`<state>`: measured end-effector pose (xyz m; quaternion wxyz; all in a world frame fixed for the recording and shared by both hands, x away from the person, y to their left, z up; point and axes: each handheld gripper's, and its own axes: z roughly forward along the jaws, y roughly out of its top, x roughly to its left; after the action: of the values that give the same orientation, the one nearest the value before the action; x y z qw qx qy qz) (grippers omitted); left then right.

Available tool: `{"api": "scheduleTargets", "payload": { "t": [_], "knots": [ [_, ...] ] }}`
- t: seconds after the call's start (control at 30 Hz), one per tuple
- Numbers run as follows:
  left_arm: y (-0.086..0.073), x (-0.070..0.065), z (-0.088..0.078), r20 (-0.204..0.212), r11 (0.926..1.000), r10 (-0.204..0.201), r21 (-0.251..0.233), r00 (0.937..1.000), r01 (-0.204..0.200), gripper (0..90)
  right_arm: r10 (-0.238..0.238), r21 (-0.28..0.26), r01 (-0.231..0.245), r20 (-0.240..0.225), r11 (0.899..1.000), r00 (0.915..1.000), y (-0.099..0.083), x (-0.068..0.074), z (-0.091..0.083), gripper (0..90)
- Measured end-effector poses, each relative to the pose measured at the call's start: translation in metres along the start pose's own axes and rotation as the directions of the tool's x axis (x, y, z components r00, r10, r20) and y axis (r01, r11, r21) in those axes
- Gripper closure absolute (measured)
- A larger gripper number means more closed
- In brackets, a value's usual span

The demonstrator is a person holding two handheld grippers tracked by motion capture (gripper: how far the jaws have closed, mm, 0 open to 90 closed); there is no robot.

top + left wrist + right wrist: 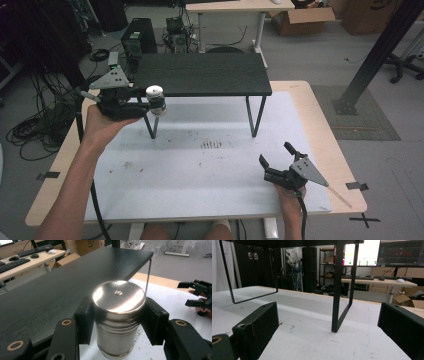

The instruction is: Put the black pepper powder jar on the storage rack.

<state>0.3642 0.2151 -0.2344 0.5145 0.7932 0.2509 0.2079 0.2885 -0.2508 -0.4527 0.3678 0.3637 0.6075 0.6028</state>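
Because its two black jaws press against opposite sides of the steel canister (117,320), just under the lid, the left gripper (150,103) can carry it upright and clear of the table (300,87), level with the front left corner of the black shelf (202,74), which looks like the place it is meant to go. The canister is a small cylinder of brushed metal with a flat, shiny lid that catches the light and a narrow rim at its foot. Well apart, near the table's right front, the right gripper (276,159) rests low with its jaws spread wide and nothing between them, pointing toward the shelf's legs.
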Motion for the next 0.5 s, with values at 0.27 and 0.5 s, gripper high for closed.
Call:
{"api": "scheduleTargets", "payload": {
  "t": [0.27,0.5],
  "knots": [
    [0.016,0.009,0.009,-0.001,0.9997,0.014,0.018,0.9999,-0.014,49.5,-0.001,-0.001,0.001,0.000,1.000,1.0000,0.000,0.000,0.000,3.3],
    [0.036,0.017,0.021,0.002,0.9996,0.022,0.018,0.9998,-0.022,49.5,-0.002,-0.001,0.002,-0.001,1.000,1.0000,0.000,0.000,0.000,3.3]
  ]
}}
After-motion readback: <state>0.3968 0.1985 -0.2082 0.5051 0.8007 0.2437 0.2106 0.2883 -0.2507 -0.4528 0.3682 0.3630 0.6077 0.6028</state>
